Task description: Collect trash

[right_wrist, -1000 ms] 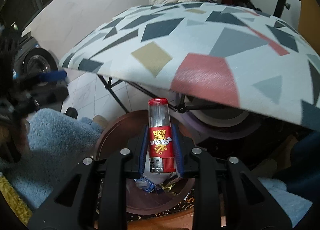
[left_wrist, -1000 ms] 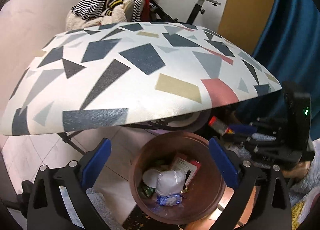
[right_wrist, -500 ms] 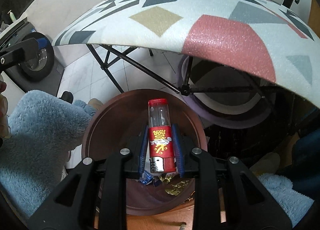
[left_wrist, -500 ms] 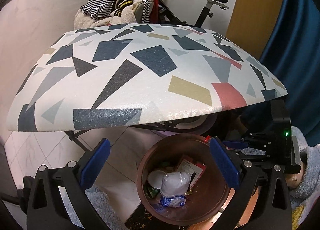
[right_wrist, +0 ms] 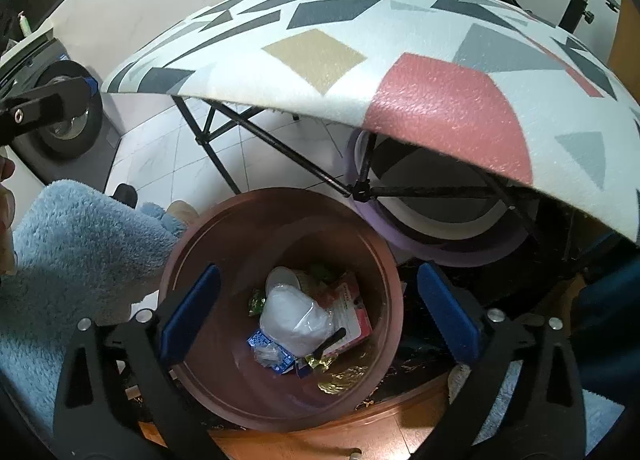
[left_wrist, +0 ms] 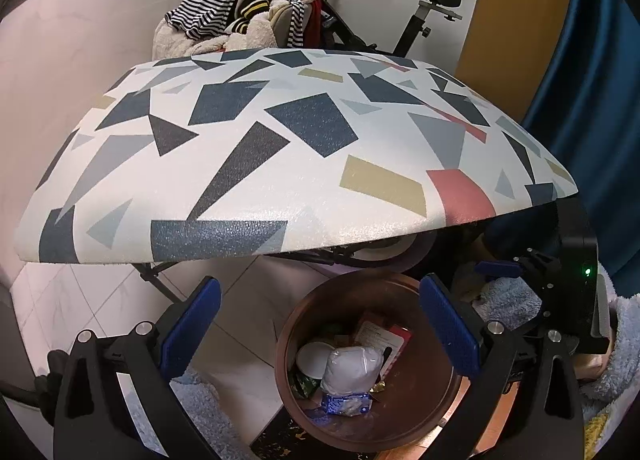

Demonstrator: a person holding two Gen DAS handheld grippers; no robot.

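- The table (left_wrist: pixel 256 163) with the patterned top is the biggest thing before you; its near edge overhangs the far rim of the bin, and its black folding legs (right_wrist: pixel 276 147) cross just behind it. That overhang caps how high you can lift straight up from here.
- The brown bin (right_wrist: pixel 192 248) stands on the floor below the table's near edge, its mouth open towards you, with a round purple-rimmed object (right_wrist: pixel 440 252) just behind its far right side.
- Your right gripper (right_wrist: pixel 318 314) hangs over the bin's mouth. Half a second ago it pinched a red lighter; now its jaws are opening wide and nothing sits between them.
- Your left gripper (left_wrist: pixel 320 328) hovers beside the bin's left rim, spread open and empty; in the left view the right tool appears at the bin's right side.
- A fluffy blue sleeve (right_wrist: pixel 80 252) lies against the bin's left rim, close to your path out.
- Inside the bin: a white wad (right_wrist: pixel 294 318), a red-and-white packet (right_wrist: pixel 354 314), a blue wrapper (right_wrist: pixel 272 354), gold foil (right_wrist: pixel 336 378), a small white lid (right_wrist: pixel 282 280).
- The lighter itself I cannot pick out among that heap; judging by the released jaws directly above, it has most likely dropped in, so this piece looks delivered.
- The table top shows no further rubbish in either view, so the collecting may be near its end.
- Behind the table, a pile of clothes (left_wrist: pixel 240 15) on an exercise bike (left_wrist: pixel 420 15) is well clear of your work.
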